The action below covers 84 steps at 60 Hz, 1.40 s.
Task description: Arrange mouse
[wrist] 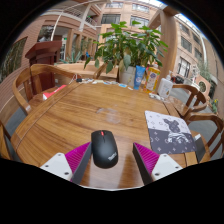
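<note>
A black computer mouse (pixel 104 147) lies on the round wooden table (pixel 70 115), close to its near edge. It stands between my two fingers, with a gap of bare wood at each side. My gripper (pixel 112 160) is open, and its pink pads (pixel 76 157) flank the mouse left and right without touching it. A mouse mat with a black-and-white picture (pixel 169 131) lies flat on the table to the right of the mouse, beyond my right finger.
A potted green plant (pixel 128 48) stands at the table's far side, with a blue-and-white box (pixel 150 80) next to it. Wooden chairs (pixel 38 76) ring the table at left and right. A small red thing (pixel 52 91) lies at far left.
</note>
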### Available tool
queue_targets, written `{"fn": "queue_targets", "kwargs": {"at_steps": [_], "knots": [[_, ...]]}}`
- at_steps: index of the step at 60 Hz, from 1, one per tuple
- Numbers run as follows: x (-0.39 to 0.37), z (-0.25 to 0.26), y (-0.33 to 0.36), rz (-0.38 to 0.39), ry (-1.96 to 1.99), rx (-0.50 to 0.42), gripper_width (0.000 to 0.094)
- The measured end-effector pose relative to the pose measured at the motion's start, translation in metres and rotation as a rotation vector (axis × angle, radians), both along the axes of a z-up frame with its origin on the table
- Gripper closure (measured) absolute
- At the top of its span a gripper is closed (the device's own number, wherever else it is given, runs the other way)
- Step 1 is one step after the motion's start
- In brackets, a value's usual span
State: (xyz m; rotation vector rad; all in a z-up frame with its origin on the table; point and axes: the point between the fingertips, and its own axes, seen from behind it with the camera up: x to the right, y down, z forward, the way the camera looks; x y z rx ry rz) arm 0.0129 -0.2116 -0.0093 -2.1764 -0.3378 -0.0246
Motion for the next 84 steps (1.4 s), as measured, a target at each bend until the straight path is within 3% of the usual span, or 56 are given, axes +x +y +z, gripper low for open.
{"fn": "queue_targets", "kwargs": {"at_steps": [5,12,24,29,35,44,50,55,66,84], "knots": [[-0.002,0.001,0.016,-0.024,0.005,0.001,0.0148],[-0.012,-0.003,0.023,-0.055,0.046,-0.009,0.0441],[-0.019,-0.002,0.031,-0.119,0.06,0.001,0.0566],[-0.019,0.001,0.035,-0.125,0.082,-0.009,0.0579],[-0.024,0.033,0.048,-0.089,0.123,0.04,0.0579],[-0.003,0.157,0.084,-0.05,0.217,0.257,0.058],[0.056,0.209,0.106,-0.087,0.203,0.374,0.058],[0.109,0.195,0.132,-0.162,0.174,0.344,0.0583],[0.198,0.081,0.146,-0.279,0.087,0.146,0.0581],[0.222,0.003,0.129,-0.323,0.097,-0.031,0.0474]]}}
